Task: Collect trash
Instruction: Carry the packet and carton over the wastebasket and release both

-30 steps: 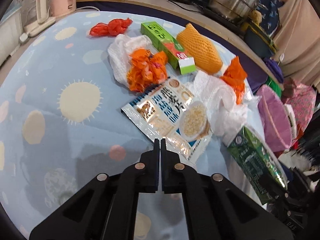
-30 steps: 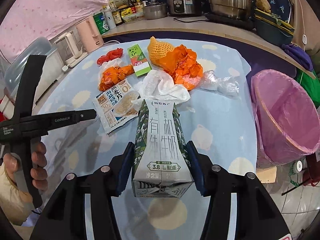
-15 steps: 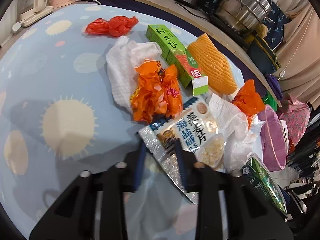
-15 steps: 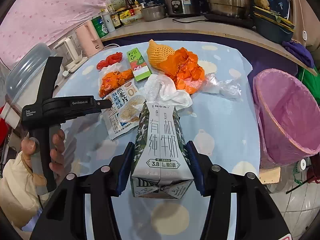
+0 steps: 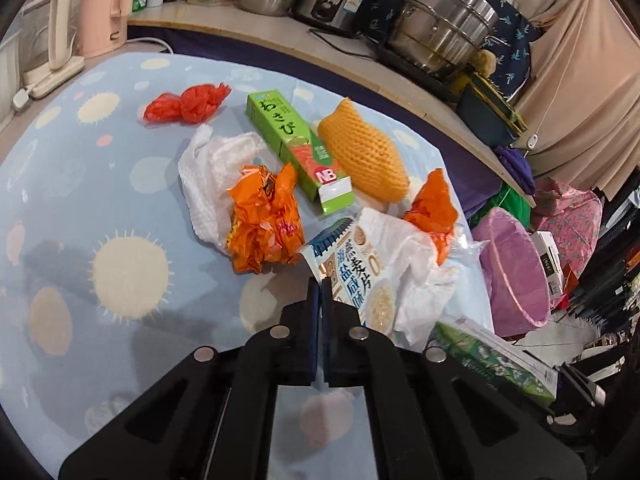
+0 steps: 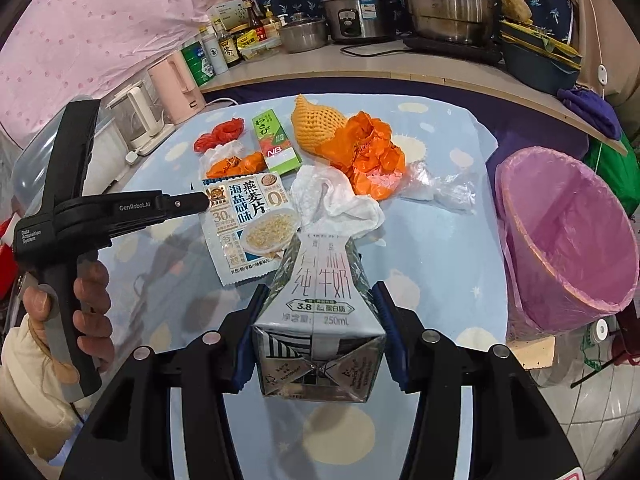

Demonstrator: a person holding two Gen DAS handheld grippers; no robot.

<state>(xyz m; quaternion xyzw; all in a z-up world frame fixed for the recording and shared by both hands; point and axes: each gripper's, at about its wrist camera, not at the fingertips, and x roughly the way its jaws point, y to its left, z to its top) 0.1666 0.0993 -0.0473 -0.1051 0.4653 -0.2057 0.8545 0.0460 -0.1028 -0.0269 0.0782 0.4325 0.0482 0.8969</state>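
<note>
My left gripper [image 5: 320, 285] is shut on the near corner of the oatmeal packet [image 5: 354, 276], which is lifted at that edge; the same gripper shows in the right wrist view [image 6: 202, 201] at the packet [image 6: 250, 216]. My right gripper [image 6: 318, 300] is shut on a 250 mL milk carton [image 6: 320, 312], held above the table. The carton also shows in the left wrist view [image 5: 492, 356]. A pink-lined trash bin [image 6: 568, 236] stands off the table's right edge, also in the left wrist view [image 5: 514, 272].
On the blue tablecloth [image 5: 80, 184] lie a red bag [image 5: 186, 103], white tissue [image 5: 212, 176], orange wrappers [image 5: 264, 224], a green wasabi box [image 5: 300, 150], an orange foam net [image 5: 366, 156] and a clear bag [image 6: 440, 186]. Kettles [image 5: 52, 52] and pots [image 5: 442, 28] stand behind.
My left gripper opened over the oatmeal packet's corner, then shut on it and lifted that edge. The right gripper holds the milk carton almost unmoved.
</note>
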